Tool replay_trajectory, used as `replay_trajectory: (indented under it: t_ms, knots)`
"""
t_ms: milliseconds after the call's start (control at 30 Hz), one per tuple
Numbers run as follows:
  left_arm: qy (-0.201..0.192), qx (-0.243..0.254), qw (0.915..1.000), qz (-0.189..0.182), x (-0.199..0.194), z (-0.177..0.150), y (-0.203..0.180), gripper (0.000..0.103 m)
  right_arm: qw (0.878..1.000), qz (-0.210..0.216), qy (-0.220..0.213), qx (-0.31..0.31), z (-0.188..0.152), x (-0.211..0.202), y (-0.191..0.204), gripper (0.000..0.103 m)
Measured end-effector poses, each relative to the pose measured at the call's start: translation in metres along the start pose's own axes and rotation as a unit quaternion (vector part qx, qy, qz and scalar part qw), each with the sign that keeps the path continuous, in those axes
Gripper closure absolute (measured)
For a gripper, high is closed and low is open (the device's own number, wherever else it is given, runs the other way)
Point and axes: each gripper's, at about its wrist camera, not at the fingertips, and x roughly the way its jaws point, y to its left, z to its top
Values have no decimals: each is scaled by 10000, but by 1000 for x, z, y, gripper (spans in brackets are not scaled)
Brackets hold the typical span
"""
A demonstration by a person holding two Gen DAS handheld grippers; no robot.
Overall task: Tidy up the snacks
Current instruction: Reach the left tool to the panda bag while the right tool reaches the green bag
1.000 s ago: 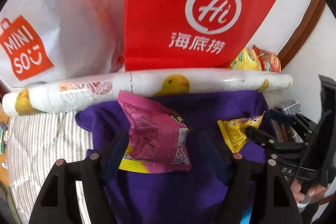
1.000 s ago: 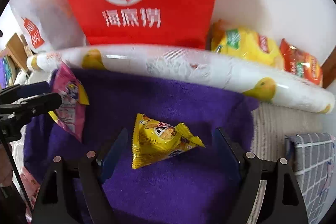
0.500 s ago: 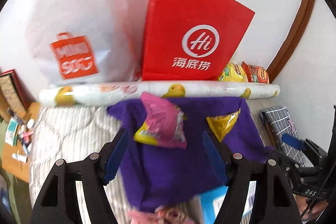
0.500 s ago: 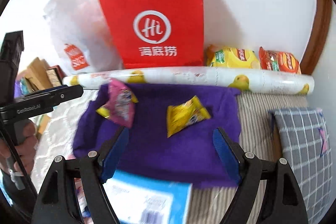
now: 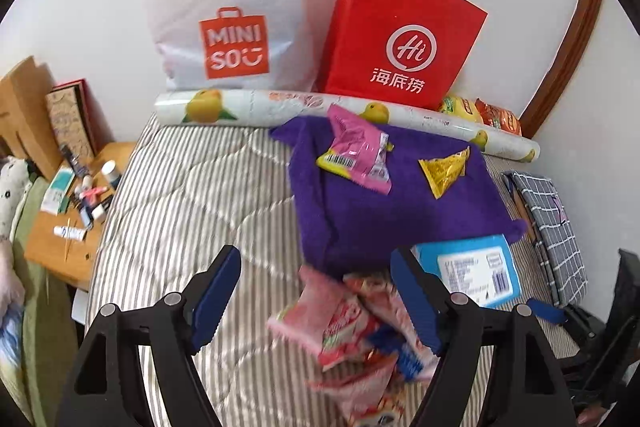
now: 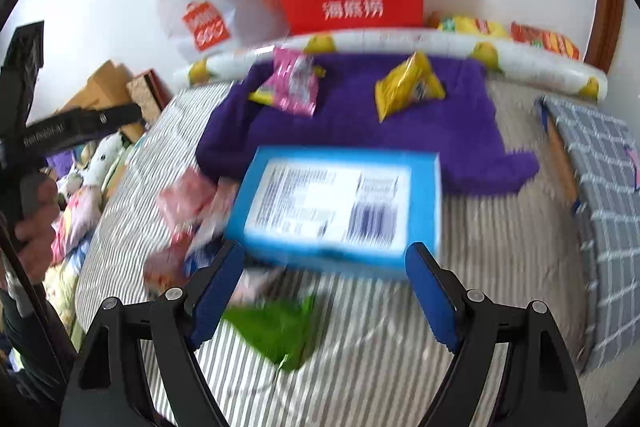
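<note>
A pink snack packet (image 5: pixel 358 151) (image 6: pixel 294 83) and a yellow snack packet (image 5: pixel 444 171) (image 6: pixel 408 87) lie apart on a purple cloth (image 5: pixel 400 211) (image 6: pixel 360 123) on the striped bed. A blue box (image 5: pixel 472 267) (image 6: pixel 340 207) lies at the cloth's near edge. A heap of pink packets (image 5: pixel 352 331) (image 6: pixel 188 219) lies beside it. A green packet (image 6: pixel 276 335) lies nearest. My left gripper (image 5: pixel 316 303) is open and empty above the pink heap. My right gripper (image 6: pixel 324 295) is open and empty, just short of the blue box.
A red paper bag (image 5: pixel 400 31) and a white Miniso bag (image 5: pixel 228 11) stand against the wall behind a rolled fruit-print sheet (image 5: pixel 320 107). More snack packs (image 5: pixel 480 111) lie at the back right. A grey checked pouch (image 5: pixel 548 219) lies right. A cluttered wooden stand (image 5: pixel 68 211) is left of the bed.
Both grippers have pulled back from the purple cloth. The pink and yellow packets now lie far ahead, and the blue box, pink heap and green packet have come into view.
</note>
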Motion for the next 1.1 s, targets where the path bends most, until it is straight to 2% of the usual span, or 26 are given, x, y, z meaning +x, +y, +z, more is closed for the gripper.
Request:
replay_trajectory:
  t_ms: [333,467,633,867,933,1000,1100]
  knots:
    - [63,-192,9998,-40,-11,-51,28,26,9989,303,204,-308,-52,21,27,21]
    - [108,-267,9995,-99,-11,-67,37,26,9994,144,246,-174,-56,35,29,21]
    - [193,-320,9992,-153,-7,-86,45,26,9988,333,261,247,-56,49,19,21]
    - [299,-424,9981,-342,-6,-99,47,26,9981,438,160,391,-53,55,17,21]
    - [303,-415,9975,-488,-8,-101,42,27,9981,475,110,384,-54,55,17,26]
    - [315,-366,9971,-595,-8,-103,35,26,9979,541,122,345,-55,54,18,39]
    - [346,-272,9966,-691,-6,-104,23,26,9977,570,74,360,-57,51,16,40]
